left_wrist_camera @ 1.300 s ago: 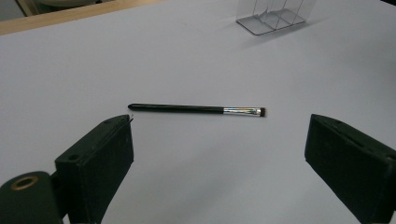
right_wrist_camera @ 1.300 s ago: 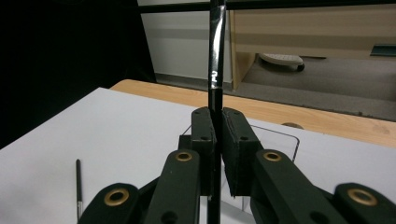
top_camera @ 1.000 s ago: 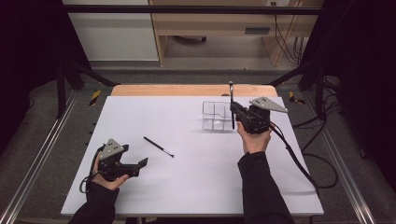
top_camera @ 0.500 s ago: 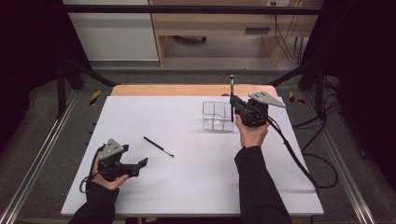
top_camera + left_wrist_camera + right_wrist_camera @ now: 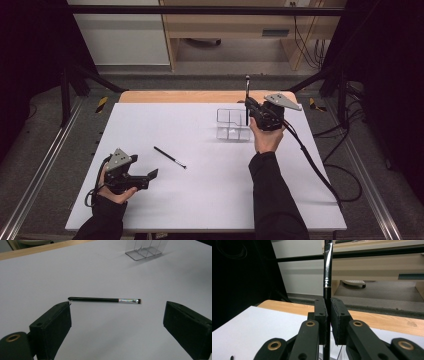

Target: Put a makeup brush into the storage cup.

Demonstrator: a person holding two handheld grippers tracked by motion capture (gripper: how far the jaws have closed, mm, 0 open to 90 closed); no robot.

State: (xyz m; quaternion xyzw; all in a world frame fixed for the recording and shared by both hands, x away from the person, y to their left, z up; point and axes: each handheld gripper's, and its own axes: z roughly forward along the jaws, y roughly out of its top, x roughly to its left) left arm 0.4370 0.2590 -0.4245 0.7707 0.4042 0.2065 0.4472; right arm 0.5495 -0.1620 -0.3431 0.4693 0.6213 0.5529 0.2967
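At the left, the left gripper [image 5: 150,174] rests low on the white table [image 5: 200,210] with its jaws spread wide and empty, just as a second ago. A thin black brush [image 5: 105,300] lies flat ahead of it, untouched. Further right stands a clear organizer [image 5: 232,124]. Over its right side the right gripper [image 5: 248,106] is clenched on a second brush [image 5: 327,270], held upright. Over the last second this hand has edged slightly toward the far side, which looks like lining the brush up to drop it into a compartment.
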